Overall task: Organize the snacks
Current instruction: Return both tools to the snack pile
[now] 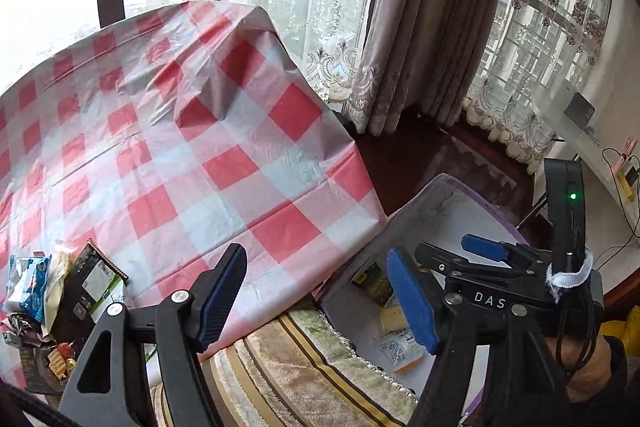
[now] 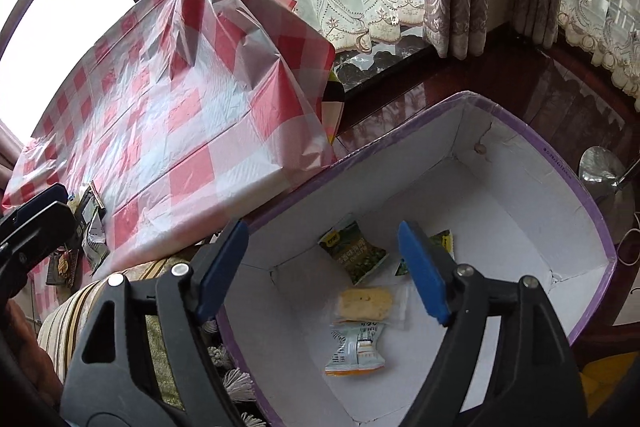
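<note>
Right now both our grippers are released, nothing between the jaws: right gripper (image 2: pixel 324 267) hangs over the purple-rimmed white cardboard box (image 2: pixel 592 211), left gripper (image 1: pixel 316 291) beside the red-and-white checked plastic tablecloth (image 1: pixel 224 131) surface. Remaining foil and plastic snack packets (image 1: pixel 60 299) sit piled at the cloth's near-left edge; four packets (image 2: pixel 356 251) lie in the box. We judge them light, crinkly, slippery (the yellow biscuit probably fragile), so pinch a sealed end. Box mouth wide, walls tall; cloth overhang could snag.
</note>
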The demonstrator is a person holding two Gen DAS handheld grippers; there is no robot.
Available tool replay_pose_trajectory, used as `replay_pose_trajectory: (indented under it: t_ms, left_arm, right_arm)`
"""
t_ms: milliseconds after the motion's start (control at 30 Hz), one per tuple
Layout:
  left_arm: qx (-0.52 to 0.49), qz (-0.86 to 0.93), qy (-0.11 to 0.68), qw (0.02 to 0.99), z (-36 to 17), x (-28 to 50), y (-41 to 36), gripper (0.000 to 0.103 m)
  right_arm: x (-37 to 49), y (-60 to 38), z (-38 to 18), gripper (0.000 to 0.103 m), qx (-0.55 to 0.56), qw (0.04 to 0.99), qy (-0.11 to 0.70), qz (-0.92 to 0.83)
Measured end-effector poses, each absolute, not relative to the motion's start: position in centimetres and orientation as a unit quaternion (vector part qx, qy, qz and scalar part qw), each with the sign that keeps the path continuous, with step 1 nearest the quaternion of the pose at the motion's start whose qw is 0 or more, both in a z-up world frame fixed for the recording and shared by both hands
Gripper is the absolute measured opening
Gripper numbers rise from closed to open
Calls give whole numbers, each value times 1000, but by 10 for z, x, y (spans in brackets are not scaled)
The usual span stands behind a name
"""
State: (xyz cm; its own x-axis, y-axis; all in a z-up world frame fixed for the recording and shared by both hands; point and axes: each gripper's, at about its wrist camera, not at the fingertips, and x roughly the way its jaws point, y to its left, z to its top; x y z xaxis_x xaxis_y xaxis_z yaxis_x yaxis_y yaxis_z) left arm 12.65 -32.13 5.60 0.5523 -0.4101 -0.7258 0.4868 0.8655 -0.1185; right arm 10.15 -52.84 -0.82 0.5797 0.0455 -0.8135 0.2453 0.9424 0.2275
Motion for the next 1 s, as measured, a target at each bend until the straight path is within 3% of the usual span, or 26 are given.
replay_pose_trajectory:
  t_ms: [333, 500, 1000]
  left_arm:
    - [81, -181, 324, 925, 80, 105, -272, 78]
    - [73, -138, 307, 939, 85, 94, -238, 78]
    - [-90, -62, 370, 922, 67, 86, -108, 77]
  right_arm:
    - [101, -460, 35, 92, 39, 912, 405, -54]
    - [101, -416, 52, 93, 3, 919, 394, 0]
    - [108, -331, 45, 93, -29, 899, 421, 113]
